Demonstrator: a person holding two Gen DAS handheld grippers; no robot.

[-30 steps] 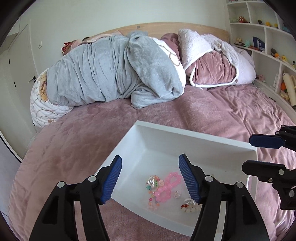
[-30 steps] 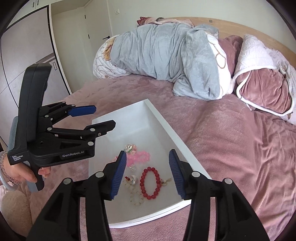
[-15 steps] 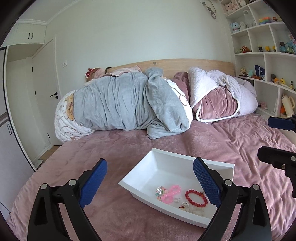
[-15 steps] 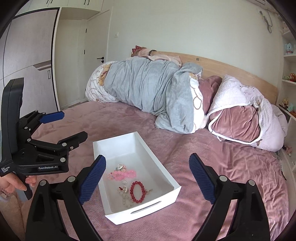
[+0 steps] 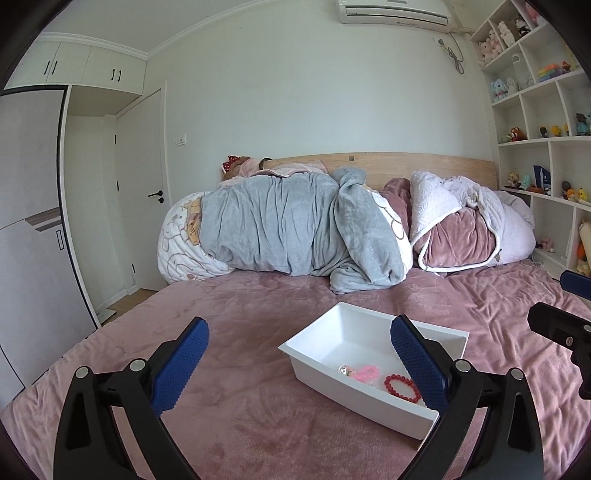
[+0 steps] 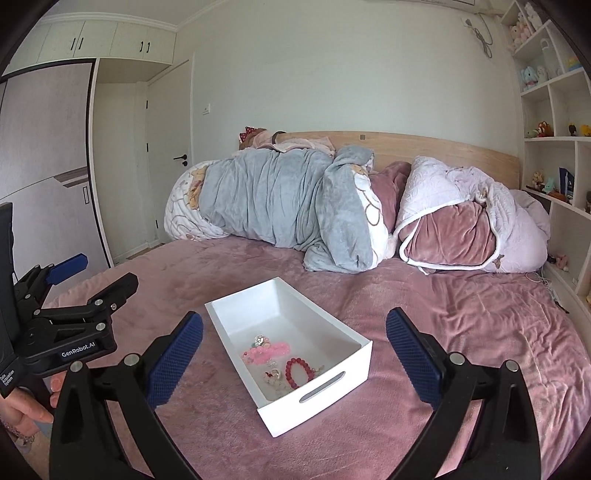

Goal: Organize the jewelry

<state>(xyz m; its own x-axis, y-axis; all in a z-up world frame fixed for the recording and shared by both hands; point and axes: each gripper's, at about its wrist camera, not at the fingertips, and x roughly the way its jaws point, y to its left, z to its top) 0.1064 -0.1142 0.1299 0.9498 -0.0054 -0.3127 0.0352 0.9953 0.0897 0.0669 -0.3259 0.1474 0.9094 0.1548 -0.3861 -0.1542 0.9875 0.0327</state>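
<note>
"Where was the jewelry?"

"All in the white box (image 6: 325,373) on the bed (image 6: 461,332), at 6 o'clock: a red bracelet (image 6: 297,371), pink beads (image 6: 264,349) (and some tiny bits)."

"And the claws?"

"The left gripper (image 5: 299,360) and right gripper (image 6: 293,354) were spread wide, holding nothing. It looked nearly done."

A bed (image 5: 258,306) with a pink cover fills the room. A grey blanket (image 5: 288,229) and a pink-and-white quilt (image 5: 465,225) are bunched against the wooden headboard (image 5: 406,166). Toys fill the wall shelves (image 5: 535,110), with a door (image 5: 144,192) to the left and an air conditioner (image 5: 395,11) above.
</note>
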